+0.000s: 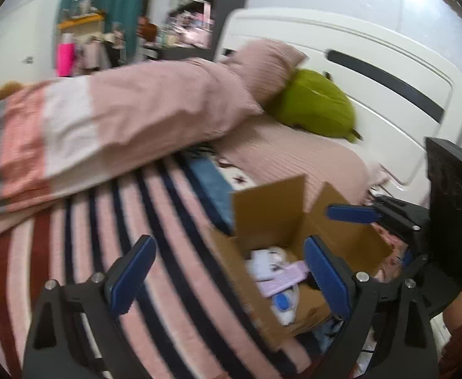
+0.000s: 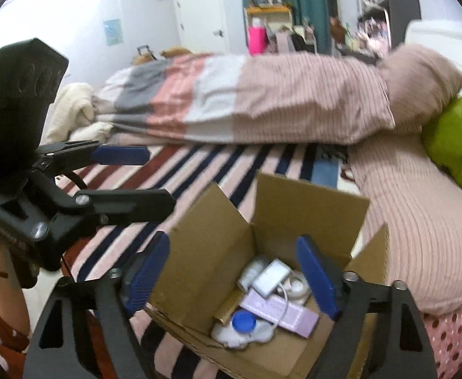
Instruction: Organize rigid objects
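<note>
Between your right gripper's (image 2: pixel 232 273) spread blue fingers sits the open brown cardboard box (image 2: pixel 212 252), and those fingers grip nothing. Down in it lie the rigid items: a flat lilac rectangular case (image 2: pixel 281 314), a small silver-white adapter block (image 2: pixel 270 276) trailing a white cable (image 2: pixel 289 285), a round blue-capped white container (image 2: pixel 243 322) and a slim gold-coloured tube (image 2: pixel 228 312), all touching in one loose heap.

Your left gripper (image 1: pixel 228 276) is likewise spread wide and empty, hanging over the pink, navy and rust striped blanket (image 1: pixel 82 246); the box lies past its right finger.

Watch the raised flaps. Your right fingers straddle the near corner, so a straight descent could catch a flap and tip the box on the soft bedding, which gives under load. The cable is the other trap: I judge that pinching the adapter may drag neighbouring pieces with it. Both views are smeared, so small gaps between items cannot be judged.
</note>
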The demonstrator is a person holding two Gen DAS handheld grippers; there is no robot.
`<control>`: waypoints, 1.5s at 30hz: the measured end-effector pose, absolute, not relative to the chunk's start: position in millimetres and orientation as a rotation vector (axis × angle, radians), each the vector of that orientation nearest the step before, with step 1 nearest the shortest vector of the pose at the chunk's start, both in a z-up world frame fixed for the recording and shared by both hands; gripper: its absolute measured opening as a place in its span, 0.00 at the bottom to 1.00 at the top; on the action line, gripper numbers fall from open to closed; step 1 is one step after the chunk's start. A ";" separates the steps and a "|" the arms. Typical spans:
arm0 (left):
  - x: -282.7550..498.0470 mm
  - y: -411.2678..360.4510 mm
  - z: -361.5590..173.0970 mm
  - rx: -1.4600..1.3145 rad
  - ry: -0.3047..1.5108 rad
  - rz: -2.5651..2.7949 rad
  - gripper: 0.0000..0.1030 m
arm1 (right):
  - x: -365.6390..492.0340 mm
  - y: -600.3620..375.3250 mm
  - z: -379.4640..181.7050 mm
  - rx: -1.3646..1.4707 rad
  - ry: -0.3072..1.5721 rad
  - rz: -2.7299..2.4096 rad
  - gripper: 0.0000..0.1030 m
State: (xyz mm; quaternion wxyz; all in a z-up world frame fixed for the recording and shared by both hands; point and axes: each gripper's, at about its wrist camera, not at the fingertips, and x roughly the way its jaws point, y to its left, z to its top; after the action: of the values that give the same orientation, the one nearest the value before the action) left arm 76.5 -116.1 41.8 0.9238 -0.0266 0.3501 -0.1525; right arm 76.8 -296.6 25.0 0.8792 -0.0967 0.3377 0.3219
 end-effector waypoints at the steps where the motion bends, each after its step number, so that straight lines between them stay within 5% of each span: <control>1: 70.1 -106.9 44.5 -0.056 0.701 -0.277 0.91 | 74.7 -294.2 26.3 -0.205 0.688 0.679 0.85; 8: 33.7 -52.9 50.2 -0.094 0.622 -0.071 0.91 | 56.1 -276.5 37.7 -0.218 0.571 0.760 0.96; 45: 7.4 -30.2 45.8 -0.109 0.590 0.061 0.91 | 45.8 -269.9 38.7 -0.164 0.529 0.797 0.96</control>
State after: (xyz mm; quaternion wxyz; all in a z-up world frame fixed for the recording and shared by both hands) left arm 7.4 -30.2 45.8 0.9548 -0.0536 0.2907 0.0301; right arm 45.8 -269.9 38.8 0.8846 -0.0790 0.2543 0.3829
